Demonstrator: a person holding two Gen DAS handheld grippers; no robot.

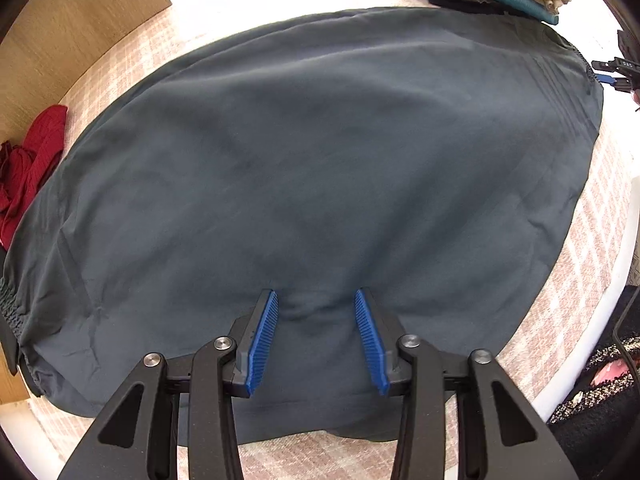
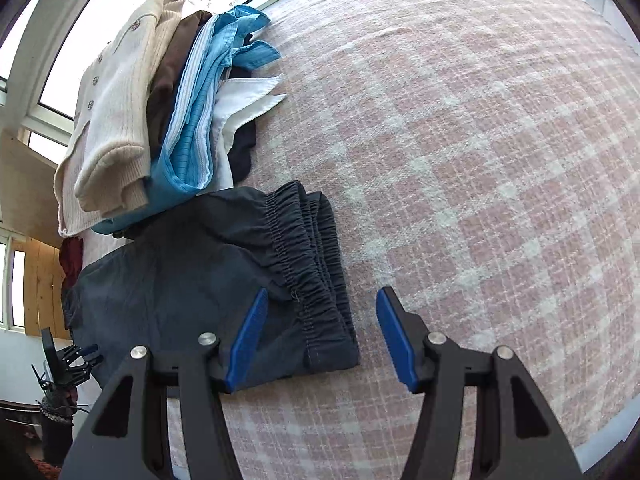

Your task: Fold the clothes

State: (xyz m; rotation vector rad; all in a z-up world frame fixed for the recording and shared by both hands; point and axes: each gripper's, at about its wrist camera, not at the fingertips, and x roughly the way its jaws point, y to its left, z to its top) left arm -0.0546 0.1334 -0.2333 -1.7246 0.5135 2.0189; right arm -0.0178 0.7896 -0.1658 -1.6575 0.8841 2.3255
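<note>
Your left tool (image 1: 316,300) gapes over the middle of the trousers (image 1: 320,152) spread flat on the bed (image 2: 480,160), right tool (image 2: 322,304) wide at their waistband (image 2: 312,264), placed for folding.

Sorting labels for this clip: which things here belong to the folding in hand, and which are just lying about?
In the job:
dark grey garment
left tool
right tool

Lying about:
stack of folded clothes
red garment
checked blanket
</note>
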